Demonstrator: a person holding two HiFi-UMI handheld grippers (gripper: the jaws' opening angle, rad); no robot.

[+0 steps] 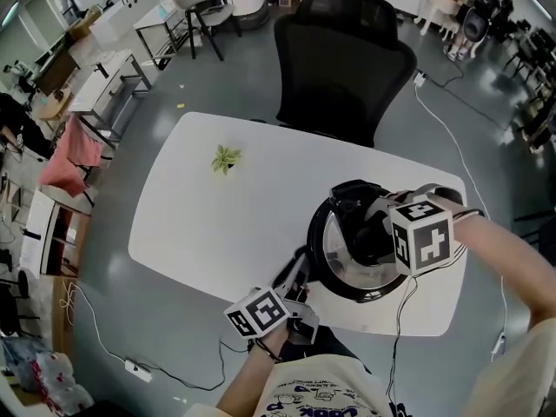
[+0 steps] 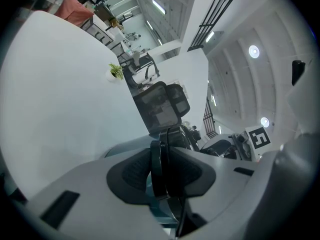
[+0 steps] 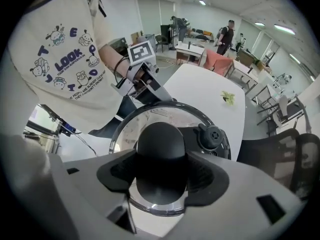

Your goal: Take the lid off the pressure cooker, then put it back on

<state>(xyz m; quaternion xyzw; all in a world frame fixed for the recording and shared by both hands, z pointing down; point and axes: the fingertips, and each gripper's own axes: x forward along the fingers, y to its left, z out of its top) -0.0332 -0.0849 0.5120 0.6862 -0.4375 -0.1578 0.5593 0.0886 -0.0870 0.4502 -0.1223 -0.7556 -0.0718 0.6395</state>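
Seemingly right gripper (image 3: 162,176) clasps lid knob (image 3: 161,143).

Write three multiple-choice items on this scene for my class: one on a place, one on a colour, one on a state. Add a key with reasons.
1. The plant stands:
A. on the table
B. on the chair
C. on the floor

2. The knob is:
A. red
B. white
C. black

3. The left gripper is:
A. open over the plant
B. shut on the handle
C. out of view

Key:
1 A, the head view shows it on the white top.
2 C, the right gripper view shows it black.
3 B, the left gripper view shows its pads pressing the handle from both sides.
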